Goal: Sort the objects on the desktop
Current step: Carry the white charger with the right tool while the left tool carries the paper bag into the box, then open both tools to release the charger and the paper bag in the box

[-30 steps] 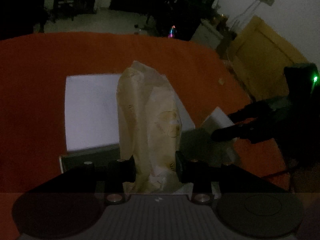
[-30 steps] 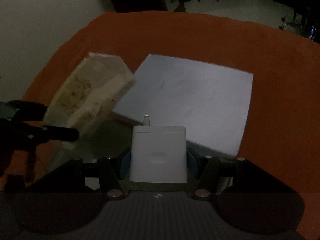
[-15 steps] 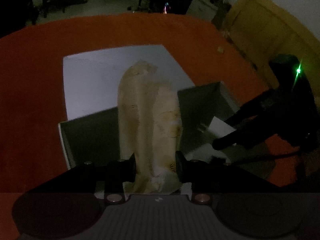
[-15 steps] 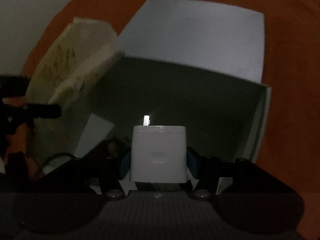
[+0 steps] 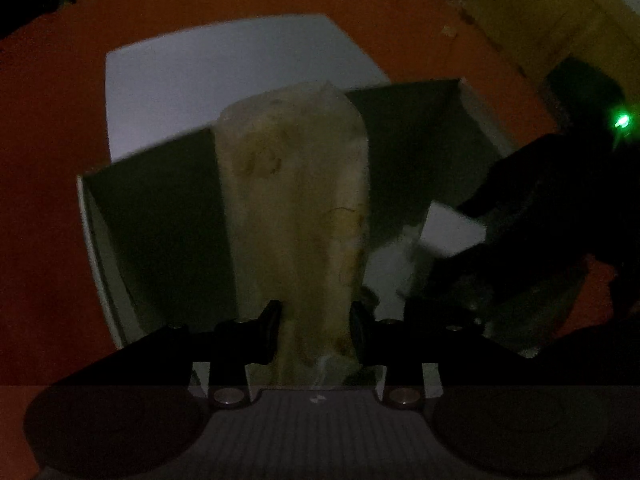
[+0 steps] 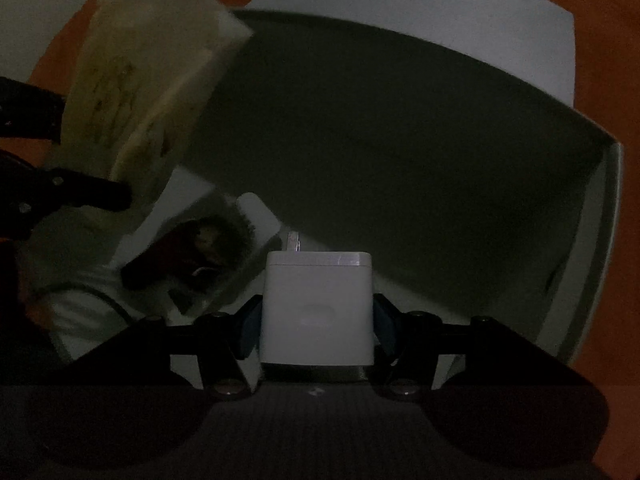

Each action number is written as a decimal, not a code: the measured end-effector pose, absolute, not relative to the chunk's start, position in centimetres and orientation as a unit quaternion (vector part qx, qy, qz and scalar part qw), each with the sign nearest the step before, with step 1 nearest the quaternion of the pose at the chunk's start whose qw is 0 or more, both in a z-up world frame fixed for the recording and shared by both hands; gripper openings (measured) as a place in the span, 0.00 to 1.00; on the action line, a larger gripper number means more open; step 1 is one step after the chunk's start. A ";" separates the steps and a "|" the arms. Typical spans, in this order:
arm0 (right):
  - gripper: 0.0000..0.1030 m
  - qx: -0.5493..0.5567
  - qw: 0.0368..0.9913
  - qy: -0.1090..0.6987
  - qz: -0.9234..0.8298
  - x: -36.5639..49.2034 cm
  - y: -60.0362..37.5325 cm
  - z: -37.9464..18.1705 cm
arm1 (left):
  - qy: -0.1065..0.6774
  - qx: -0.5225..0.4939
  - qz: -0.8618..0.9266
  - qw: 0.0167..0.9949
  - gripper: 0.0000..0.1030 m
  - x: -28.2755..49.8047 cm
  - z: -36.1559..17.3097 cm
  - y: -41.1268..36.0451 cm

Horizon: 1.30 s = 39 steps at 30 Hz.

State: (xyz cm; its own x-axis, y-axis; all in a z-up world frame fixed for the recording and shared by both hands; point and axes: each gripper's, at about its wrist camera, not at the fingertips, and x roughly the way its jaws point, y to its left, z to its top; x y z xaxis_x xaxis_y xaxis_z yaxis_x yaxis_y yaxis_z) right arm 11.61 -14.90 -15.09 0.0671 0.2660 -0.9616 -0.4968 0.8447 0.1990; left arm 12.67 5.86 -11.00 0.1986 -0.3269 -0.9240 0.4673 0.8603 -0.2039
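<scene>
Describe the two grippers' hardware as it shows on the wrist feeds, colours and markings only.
Left gripper: black fingers, a grey ribbed body below with two round metal fasteners. Right gripper: the same black arms and ribbed grey body, but with blue pads inside the fingers. From the left feed, it carries a green indicator light. No sleeves visible.

The left gripper [image 5: 316,330] points steeply downward, its jaws closed narrowly on the base of a pale yellowish packet [image 5: 294,216] that stands up between them. The right gripper [image 6: 316,326] also points steeply down — its jaws are set wider, pressed against both sides of a white charger block [image 6: 318,308] with its prong facing away from the camera. In the right wrist view the left gripper's dark fingers [image 6: 86,192] show at the left edge; in the left wrist view the right gripper [image 5: 532,208] appears as a dark shape at the right.
</scene>
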 end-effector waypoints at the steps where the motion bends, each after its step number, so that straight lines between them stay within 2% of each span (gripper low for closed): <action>1: 0.58 -0.099 0.727 0.627 0.261 11.8 -14.7 -15.2 | 0.583 0.062 -0.254 0.769 0.30 12.7 -11.5 5.8; 16: 0.58 -0.145 0.740 0.611 0.238 11.5 -14.6 -16.4 | 0.602 0.077 -0.227 0.762 0.30 13.6 -15.2 4.5; 21: 0.58 -0.175 0.749 0.596 0.229 11.7 -14.1 -16.4 | 0.597 0.087 -0.215 0.768 0.31 13.7 -15.6 4.5; 39: 0.58 -0.172 0.749 0.602 0.216 13.7 -13.2 -15.8 | 0.597 0.100 -0.208 0.768 0.32 13.3 -15.8 4.4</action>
